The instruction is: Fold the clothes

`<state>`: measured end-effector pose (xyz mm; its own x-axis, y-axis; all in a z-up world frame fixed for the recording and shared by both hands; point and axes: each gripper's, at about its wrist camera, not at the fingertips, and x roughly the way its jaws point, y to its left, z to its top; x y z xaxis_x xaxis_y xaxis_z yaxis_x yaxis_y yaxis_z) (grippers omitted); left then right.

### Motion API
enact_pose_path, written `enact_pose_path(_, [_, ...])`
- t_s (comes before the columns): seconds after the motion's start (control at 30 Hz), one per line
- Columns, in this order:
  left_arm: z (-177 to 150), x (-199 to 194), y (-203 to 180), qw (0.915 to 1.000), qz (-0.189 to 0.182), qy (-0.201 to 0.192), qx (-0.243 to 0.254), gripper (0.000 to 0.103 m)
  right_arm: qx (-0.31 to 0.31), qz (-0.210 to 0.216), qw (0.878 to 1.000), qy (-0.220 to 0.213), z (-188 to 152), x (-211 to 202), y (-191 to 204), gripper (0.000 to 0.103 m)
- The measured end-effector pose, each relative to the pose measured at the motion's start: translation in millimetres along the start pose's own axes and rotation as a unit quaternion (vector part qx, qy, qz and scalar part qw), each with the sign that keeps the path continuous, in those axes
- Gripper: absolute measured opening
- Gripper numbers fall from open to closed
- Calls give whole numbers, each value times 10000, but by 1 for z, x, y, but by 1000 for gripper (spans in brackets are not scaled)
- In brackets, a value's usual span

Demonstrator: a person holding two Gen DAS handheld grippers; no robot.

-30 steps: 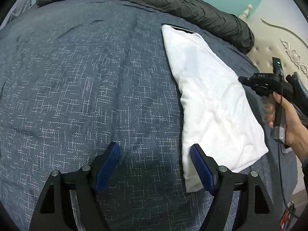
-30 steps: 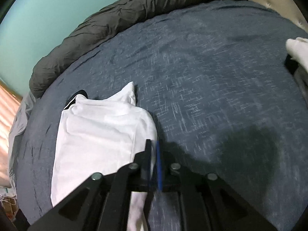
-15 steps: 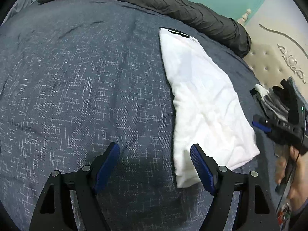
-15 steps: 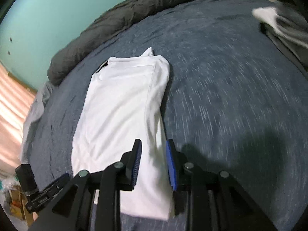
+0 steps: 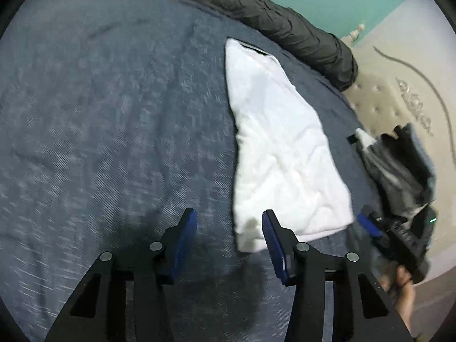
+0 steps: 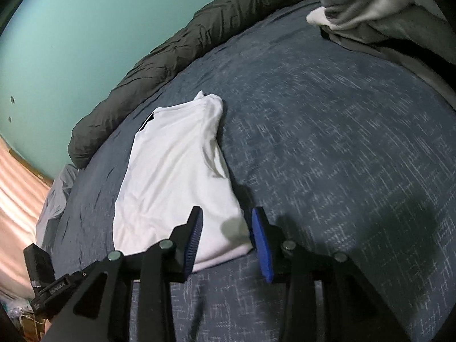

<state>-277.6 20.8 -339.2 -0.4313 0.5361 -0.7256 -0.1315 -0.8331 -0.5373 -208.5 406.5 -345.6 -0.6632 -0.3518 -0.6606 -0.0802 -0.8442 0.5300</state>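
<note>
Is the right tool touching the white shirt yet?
Cannot tell. In the right wrist view the open right tool frames the white shirt corner, casting a separate shadow there, but no gap or contact shows plainly.

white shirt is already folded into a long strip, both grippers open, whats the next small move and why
Probably lower both open grippers onto the near hem of the white shirt and pinch its two corners. The right gripper hovers over the right corner, the left gripper just beside the left one, and the strip lies flat and lengthwise on the bed.

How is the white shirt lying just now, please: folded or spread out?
Folded: the white shirt lies as a narrow strip, sleeves tucked in.
</note>
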Motion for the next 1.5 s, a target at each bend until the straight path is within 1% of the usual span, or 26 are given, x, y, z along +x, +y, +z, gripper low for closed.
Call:
enact_pose_path(0.1, [-3, 5, -3, 9999, 64, 95, 81, 51, 227, 81, 9997, -16, 0, 0, -9, 36])
enact_pose_path(0.17, [-5, 9, -2, 9998, -91, 152, -66, 51, 401, 108, 9991, -39, -3, -2, -15, 36])
enact_pose_path(0.2, [-5, 11, -2, 9997, -145, 174, -112, 48, 429, 143, 9990, -44, -3, -1, -17, 36])
enact_pose_path(0.23, [-5, 13, -3, 9996, -157, 185, -114, 38, 454, 178, 9988, -49, -4, 0, -18, 36])
enact_pose_path(0.27, [-6, 14, -3, 9996, -169, 197, -115, 31, 482, 200, 9986, -41, -4, 2, -20, 36])
enact_pose_path(0.3, [-6, 16, -3, 9996, -181, 208, -116, 21, 510, 221, 9984, -32, -4, 3, -21, 36])
enact_pose_path(0.33, [-6, 17, -4, 9995, -193, 220, -118, 17, 557, 258, 9981, -15, -5, 5, -22, 36])
enact_pose_path(0.37, [-6, 19, -4, 9995, -205, 231, -119, 15, 586, 304, 9978, 16, -6, 8, -22, 36])
enact_pose_path(0.4, [-6, 21, -5, 9994, -217, 243, -120, 12, 581, 329, 9978, 53, -7, 10, -21, 36])
enact_pose_path(0.43, [-7, 22, -5, 9993, -229, 254, -122, 7, 575, 353, 9977, 90, -8, 12, -20, 36])
enact_pose_path(0.47, [-7, 24, -5, 9993, -241, 266, -123, 5, 552, 353, 9978, 91, -8, 12, -18, 36])
enact_pose_path(0.53, [-7, 19, -8, 9994, -267, 226, -76, 5, 498, 335, 9981, 127, -8, 14, -17, 36])
enact_pose_path(0.7, [-10, -2, -15, 9996, -249, 88, 112, 4, 478, 475, 9976, 166, -8, 15, -14, 36])
enact_pose_path(0.83, [-16, -7, -15, 9996, -195, 129, 156, 3, 533, 564, 9967, 255, -10, 19, -17, 36])
enact_pose_path(0.87, [-17, -7, -13, 9996, -192, 147, 138, 3, 548, 591, 9964, 278, -11, 21, -18, 34])
enact_pose_path(0.9, [-18, -6, -12, 9996, -184, 156, 121, 3, 529, 617, 9962, 308, -11, 22, -18, 31])
enact_pose_path(0.93, [-18, -5, -10, 9997, -175, 165, 104, 3, 509, 625, 9963, 311, -10, 22, -17, 17])
enact_pose_path(0.97, [-18, -5, -9, 9997, -170, 173, 92, 3, 484, 634, 9963, 321, -9, 23, -17, 8])
enact_pose_path(1.1, [-19, -2, -7, 9996, -164, 201, 72, 3, 329, 646, 9969, 321, -7, 22, -13, 6])
enact_pose_path(1.23, [-20, -1, -6, 9996, -138, 220, 86, 3, 419, 561, 9974, 189, -7, 12, -18, 5])
enact_pose_path(1.33, [-21, 0, -5, 9996, -109, 253, 87, 3, 609, 547, 9963, 278, -10, 15, -24, 5])
enact_pose_path(1.43, [-23, 2, -5, 9995, -76, 281, 93, 3, 768, 445, 9952, 416, -15, 21, -30, 5])
enact_pose_path(1.5, [-23, 2, -4, 9995, -67, 300, 85, 3, 671, 329, 9963, 417, -14, 20, -27, 5])
